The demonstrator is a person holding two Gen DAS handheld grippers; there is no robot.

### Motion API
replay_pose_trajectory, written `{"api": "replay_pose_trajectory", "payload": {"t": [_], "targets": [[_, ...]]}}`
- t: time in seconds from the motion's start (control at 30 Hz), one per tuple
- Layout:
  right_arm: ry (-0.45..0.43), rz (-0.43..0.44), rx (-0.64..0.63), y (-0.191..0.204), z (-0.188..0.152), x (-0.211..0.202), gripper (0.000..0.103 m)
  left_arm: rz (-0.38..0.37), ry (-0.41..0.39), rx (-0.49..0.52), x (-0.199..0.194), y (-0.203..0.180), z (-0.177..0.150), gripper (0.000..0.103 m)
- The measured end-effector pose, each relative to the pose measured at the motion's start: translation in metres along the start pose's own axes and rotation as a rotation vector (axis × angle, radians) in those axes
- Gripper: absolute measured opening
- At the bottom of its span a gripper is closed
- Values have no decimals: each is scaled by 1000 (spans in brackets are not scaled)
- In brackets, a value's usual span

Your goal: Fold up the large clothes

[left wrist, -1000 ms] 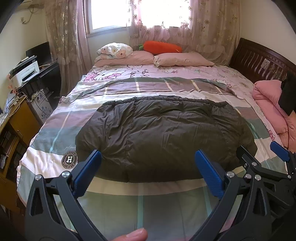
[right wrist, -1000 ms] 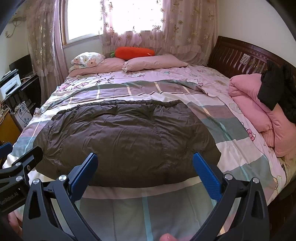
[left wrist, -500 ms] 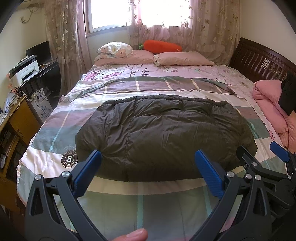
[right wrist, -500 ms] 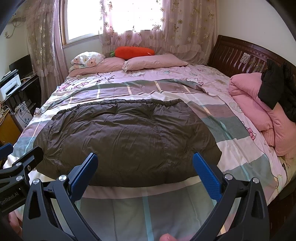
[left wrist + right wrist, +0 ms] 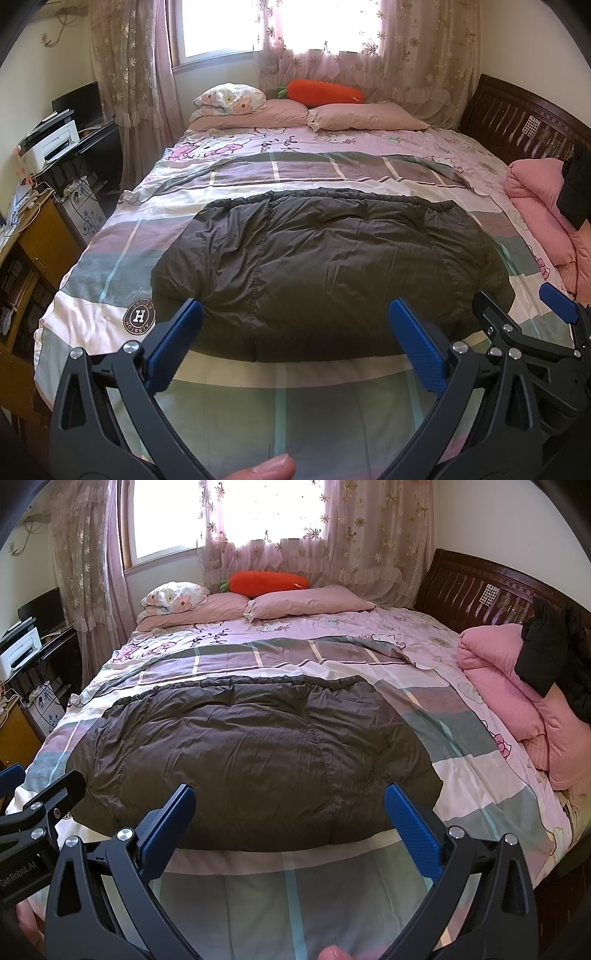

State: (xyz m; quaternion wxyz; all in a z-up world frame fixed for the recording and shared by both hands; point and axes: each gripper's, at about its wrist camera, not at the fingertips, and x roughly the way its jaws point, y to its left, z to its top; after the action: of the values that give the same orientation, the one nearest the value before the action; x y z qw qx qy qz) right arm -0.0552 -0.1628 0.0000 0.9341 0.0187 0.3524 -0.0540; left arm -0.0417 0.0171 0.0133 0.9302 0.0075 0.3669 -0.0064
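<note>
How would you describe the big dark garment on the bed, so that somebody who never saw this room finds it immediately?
Start at the wide bed below the bright window. On its checked cover, toward the near end, lies the dark padded jacket, spread flat just beyond the two open grippers. It is the only grey-brown, quilted item there; the neighbours are pink pillows, an orange carrot cushion and a pink folded blanket.

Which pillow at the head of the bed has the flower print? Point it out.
The floral pillow, stacked on top at the left end. The two pink pillows are plain, and the carrot plush is orange.
</note>
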Motion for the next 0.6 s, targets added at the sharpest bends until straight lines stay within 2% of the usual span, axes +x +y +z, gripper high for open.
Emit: {"api": "replay_pose_trajectory", "payload": {"t": [0.6], "targets": [[2, 0, 0, -1, -1, 0, 102, -2, 2, 2, 0, 1, -1, 101]]}}
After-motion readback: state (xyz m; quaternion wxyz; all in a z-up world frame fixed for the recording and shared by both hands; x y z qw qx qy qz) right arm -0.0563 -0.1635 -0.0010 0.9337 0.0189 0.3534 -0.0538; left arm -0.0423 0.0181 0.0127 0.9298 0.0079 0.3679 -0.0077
